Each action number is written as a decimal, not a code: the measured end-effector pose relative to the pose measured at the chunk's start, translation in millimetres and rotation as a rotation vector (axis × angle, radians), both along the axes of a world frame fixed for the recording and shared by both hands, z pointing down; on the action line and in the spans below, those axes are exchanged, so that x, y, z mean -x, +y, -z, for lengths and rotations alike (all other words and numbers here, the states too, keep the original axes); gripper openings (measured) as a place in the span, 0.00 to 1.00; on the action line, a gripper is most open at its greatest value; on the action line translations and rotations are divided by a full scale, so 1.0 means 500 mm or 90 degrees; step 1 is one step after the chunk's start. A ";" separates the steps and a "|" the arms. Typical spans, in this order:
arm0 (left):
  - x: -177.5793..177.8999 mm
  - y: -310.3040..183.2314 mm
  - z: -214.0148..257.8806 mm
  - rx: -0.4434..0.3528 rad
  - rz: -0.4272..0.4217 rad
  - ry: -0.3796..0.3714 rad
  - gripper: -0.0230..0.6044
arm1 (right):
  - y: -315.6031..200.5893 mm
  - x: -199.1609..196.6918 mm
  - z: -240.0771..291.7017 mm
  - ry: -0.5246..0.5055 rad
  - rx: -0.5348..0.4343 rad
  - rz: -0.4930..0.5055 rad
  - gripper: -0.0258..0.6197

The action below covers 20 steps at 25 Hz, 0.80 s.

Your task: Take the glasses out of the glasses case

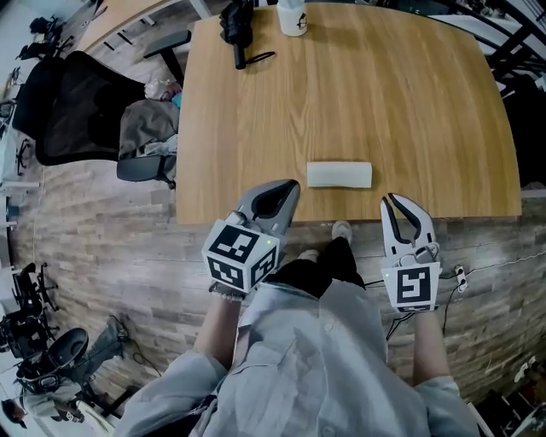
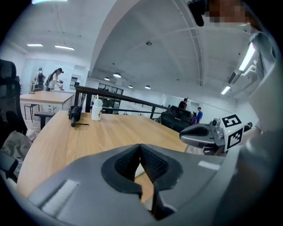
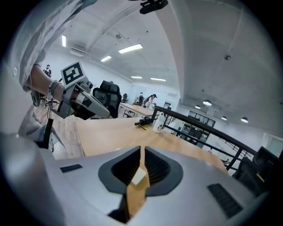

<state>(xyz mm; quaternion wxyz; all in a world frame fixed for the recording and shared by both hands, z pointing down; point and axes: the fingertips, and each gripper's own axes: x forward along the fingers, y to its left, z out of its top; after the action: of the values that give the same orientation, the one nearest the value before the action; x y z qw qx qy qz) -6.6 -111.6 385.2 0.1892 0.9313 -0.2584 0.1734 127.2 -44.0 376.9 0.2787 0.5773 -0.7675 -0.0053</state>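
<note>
White rectangular glasses case point(image 1: 339, 174) lies by the near edge of the wooden desk point(image 1: 341, 94), probably light, rigid, smooth: pin one end, lift lid seam; left gripper point(image 1: 293, 185) and right gripper point(image 1: 391, 200) fingers closed, empty.

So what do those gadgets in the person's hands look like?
The left gripper and right gripper are smooth grey shells, black ribbed pads inside, each carrying a white cube with black square markers. The sleeves are pale blue-grey.

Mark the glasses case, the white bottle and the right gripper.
glasses case point(image 1: 339, 174), head view, middle of its top face.
white bottle point(image 1: 293, 17), head view, on its body.
right gripper point(image 1: 394, 200), head view, at the closed jaw tips.
</note>
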 end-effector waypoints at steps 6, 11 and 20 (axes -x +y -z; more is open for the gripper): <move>-0.015 0.007 -0.089 0.056 -0.034 -0.057 0.05 | -0.022 -0.006 -0.093 0.034 0.075 0.053 0.13; -0.034 0.022 -0.149 0.083 -0.059 -0.105 0.08 | -0.034 -0.005 -0.136 0.099 0.107 0.121 0.19; -0.039 0.019 -0.248 0.142 -0.036 -0.151 0.08 | -0.069 0.012 -0.208 0.183 0.158 0.216 0.31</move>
<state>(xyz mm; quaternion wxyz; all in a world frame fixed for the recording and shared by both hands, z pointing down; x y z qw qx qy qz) 12.8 -102.1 509.2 0.2548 0.8843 -0.2318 0.3152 121.3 -78.4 480.9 0.4485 0.3949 -0.8008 -0.0399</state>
